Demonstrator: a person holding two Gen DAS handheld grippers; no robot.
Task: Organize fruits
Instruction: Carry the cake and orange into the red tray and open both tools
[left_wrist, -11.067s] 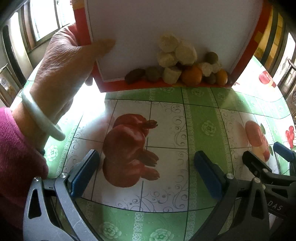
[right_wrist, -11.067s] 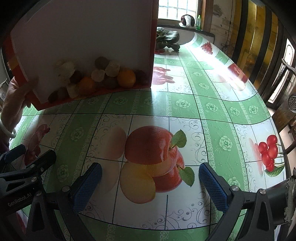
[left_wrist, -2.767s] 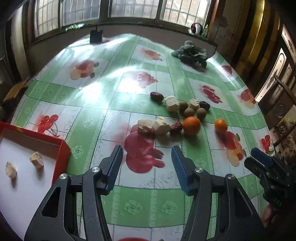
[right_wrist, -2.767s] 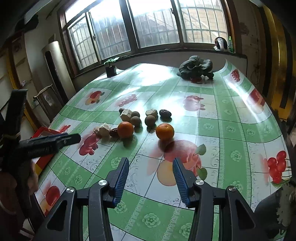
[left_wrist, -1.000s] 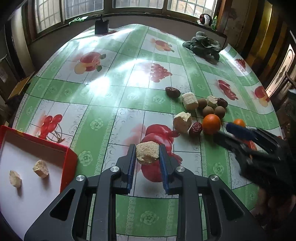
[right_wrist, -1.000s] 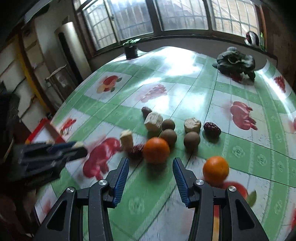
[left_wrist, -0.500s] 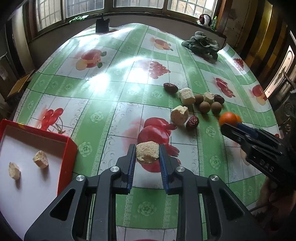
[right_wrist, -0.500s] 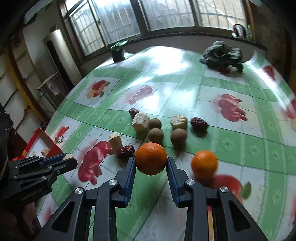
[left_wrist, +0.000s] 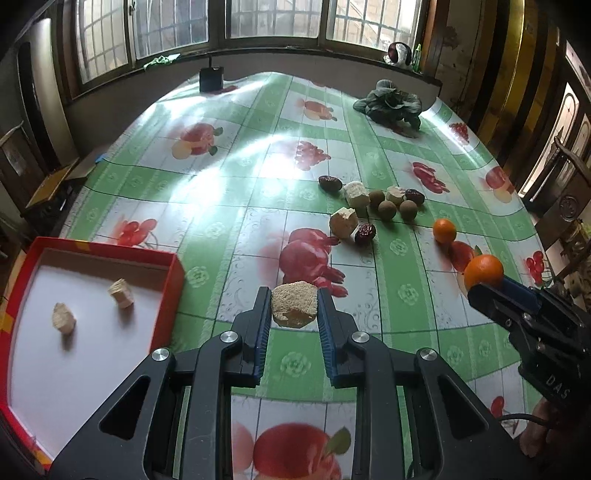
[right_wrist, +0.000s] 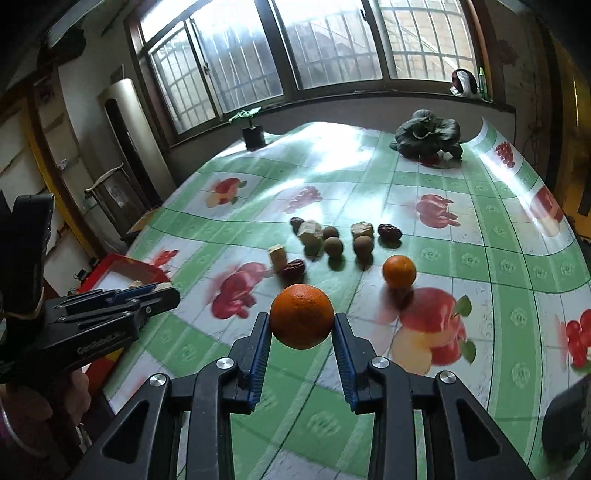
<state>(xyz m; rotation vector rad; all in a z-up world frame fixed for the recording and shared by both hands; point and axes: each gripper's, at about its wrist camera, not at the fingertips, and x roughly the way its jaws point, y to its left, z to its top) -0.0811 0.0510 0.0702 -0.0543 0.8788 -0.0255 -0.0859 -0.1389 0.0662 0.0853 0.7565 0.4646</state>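
- Left gripper (left_wrist: 294, 314) — clamped on a pale crumbly chunk (left_wrist: 294, 304), lifted clear of the tablecloth (left_wrist: 221, 206).
- Right gripper (right_wrist: 301, 332) — pinching an orange (right_wrist: 301, 316), off the cloth.
- Red tray (left_wrist: 162, 258) at 9 o'clock of the left gripper, holding two pale pieces.
- Second orange (right_wrist: 399, 271) at 1 o'clock of the held one, on the cloth.

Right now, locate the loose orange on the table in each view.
Left wrist: loose orange, right of centre, beyond the right tool's held orange.
Right wrist, right of centre, above the printed apple.
Shared landmark: dark leafy vegetable at the far edge.
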